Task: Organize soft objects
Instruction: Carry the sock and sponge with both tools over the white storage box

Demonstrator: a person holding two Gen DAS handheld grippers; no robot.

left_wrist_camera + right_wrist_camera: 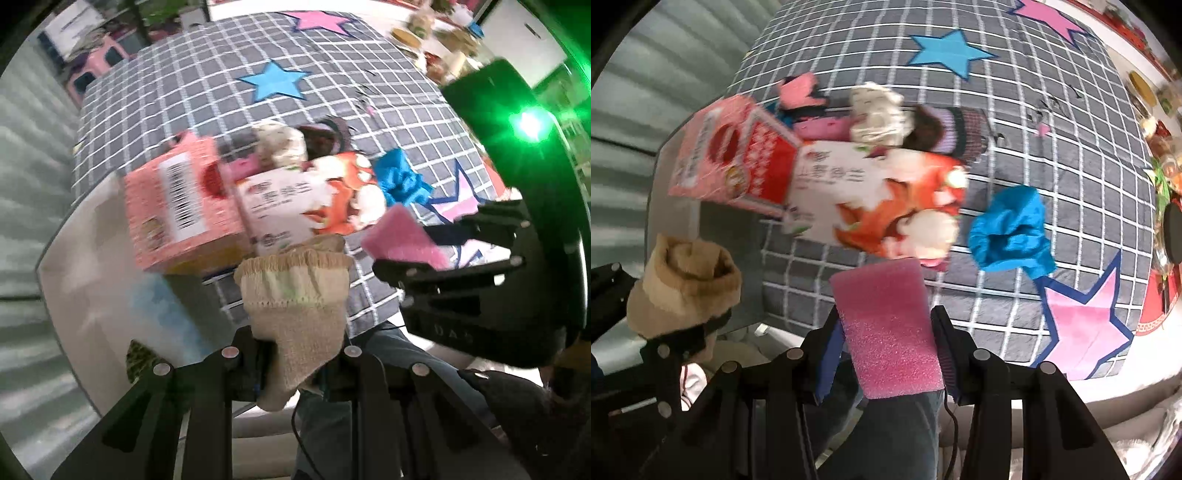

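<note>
Above a worktop draped in grey grid-checked cloth [1052,177], the left gripper [295,354] is clamped on a beige knitted sock [295,295], while the right gripper [886,350] grips a pink foam sponge block [890,332]. A crumpled blue cloth [1012,232] lies on the checked cloth just beside two printed cartons [871,199].

A pink carton [181,206] carries a white label with a black barcode, its digits too blurred to read. A white and orange carton [871,199] shows large Chinese characters, blurred. The right claw's [436,258] black body bears the faint letters "DAS".
</note>
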